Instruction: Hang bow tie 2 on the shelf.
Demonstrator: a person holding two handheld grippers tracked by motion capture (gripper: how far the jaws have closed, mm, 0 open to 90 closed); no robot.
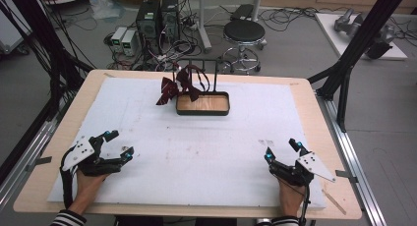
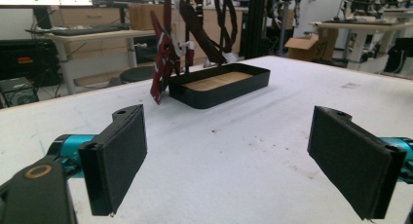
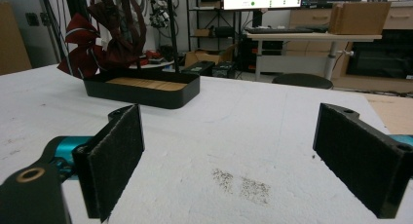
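Both claws rest low on the white table [image 1: 206,157], jaws spread wide with nothing between them: the left claw [image 1: 119,144] near the left front corner, the right claw [image 1: 282,151] near the right front. Well apart from both, at the far middle, stands a black tray [image 1: 203,112] with a wooden floor. Dark red ribbons [image 1: 169,88] hang from a rack at its left rear edge.

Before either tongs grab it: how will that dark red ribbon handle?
Ribbon probably floppy: it hangs in loose loops and folds off the rack. Likely light, so it may swing or drag. Could snag, being draped over the tray edge.
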